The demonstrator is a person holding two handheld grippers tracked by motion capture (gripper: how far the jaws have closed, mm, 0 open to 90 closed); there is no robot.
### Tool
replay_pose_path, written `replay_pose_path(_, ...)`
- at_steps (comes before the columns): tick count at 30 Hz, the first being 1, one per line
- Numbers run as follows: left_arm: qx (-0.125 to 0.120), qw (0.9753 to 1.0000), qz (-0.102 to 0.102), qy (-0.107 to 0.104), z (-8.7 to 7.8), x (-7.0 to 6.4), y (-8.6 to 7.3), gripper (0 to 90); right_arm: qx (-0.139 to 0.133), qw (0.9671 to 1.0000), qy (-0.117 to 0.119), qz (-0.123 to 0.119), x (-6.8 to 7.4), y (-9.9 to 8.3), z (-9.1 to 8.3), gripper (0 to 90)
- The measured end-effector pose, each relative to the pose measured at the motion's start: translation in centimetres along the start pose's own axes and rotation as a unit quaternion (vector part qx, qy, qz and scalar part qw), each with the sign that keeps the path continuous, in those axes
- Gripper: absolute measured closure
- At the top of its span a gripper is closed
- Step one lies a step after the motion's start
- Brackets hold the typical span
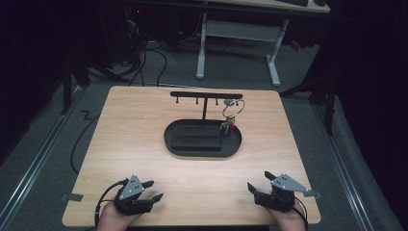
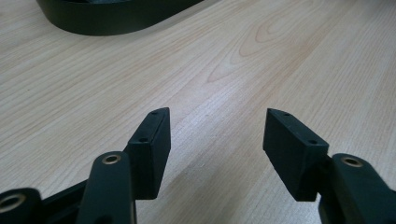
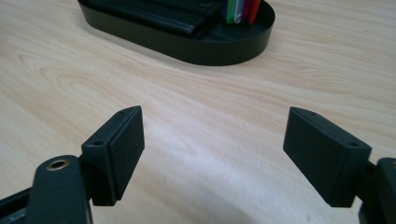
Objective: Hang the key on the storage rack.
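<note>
Resting at the near desk point(image 1: 144, 130) edge, left tongs point(image 1: 153, 190) and right tongs point(image 1: 256, 181) both gape empty, well apart from the keys point(image 1: 229, 126) hanging off the rack point(image 1: 206, 96) over the tray point(image 1: 202, 150).

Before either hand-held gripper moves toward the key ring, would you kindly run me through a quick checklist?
1. Left hand-held gripper open, holding nothing: ok.
2. Right hand-held gripper open, holding nothing: ok.
3. Key ring hangs from the stand, at its right end: ok.
4. Tags reach down to the tray: ok.
5. Bare table between grippers and tray: ok.
6. Which peg holds the ring: cannot tell.
</note>
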State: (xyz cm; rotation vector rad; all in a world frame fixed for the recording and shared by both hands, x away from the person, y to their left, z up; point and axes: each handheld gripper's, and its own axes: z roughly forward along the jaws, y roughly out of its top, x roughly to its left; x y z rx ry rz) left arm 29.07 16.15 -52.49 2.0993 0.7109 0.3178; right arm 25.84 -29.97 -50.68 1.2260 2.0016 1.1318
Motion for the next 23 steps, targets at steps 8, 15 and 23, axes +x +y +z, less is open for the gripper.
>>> replay_pose_path(8,0.003,0.9999,0.011,-0.006,0.2,-0.1,0.1,42.2,-0.009,0.9998,0.0,0.018,0.8,-0.7,0.4,20.8)
replay_pose_path(15,-0.002,0.9998,0.016,-0.013,-0.1,0.1,0.2,42.3,0.007,1.0,-0.004,0.002,1.1,-0.8,0.9,20.8)
replay_pose_path(23,-0.003,0.9997,0.02,-0.012,-0.2,0.0,0.3,42.2,0.007,0.9999,-0.013,0.009,0.6,-0.9,0.9,20.7)
